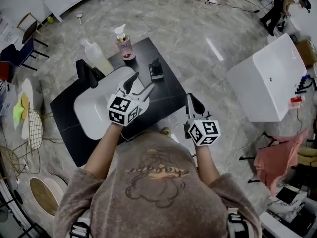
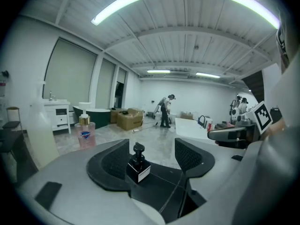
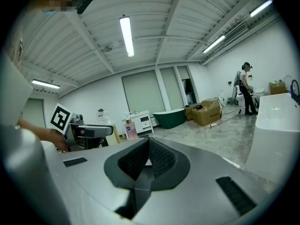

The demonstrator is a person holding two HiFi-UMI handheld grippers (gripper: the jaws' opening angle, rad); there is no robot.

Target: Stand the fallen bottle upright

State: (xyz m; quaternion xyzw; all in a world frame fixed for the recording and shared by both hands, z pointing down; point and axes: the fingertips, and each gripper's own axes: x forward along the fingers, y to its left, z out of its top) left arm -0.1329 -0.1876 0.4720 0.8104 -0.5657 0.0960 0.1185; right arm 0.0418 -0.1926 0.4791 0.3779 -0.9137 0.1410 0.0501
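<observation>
While left tool is hovering over white sink with jaws spread wide and empty, small black bottle is standing upright on worktop, beyond jaws, untouched. Right tool is hanging at worktop's near edge, jaws closed on nothing. Pink soap bottle is standing at far corner.

Bottle on counter, right of basin

Head view looking steeply down onto black counter. Left gripper view facing level, close on black bottle at 6 o'clock. Right gripper view likewise, farther back. All sharing pink soap bottle.
</observation>
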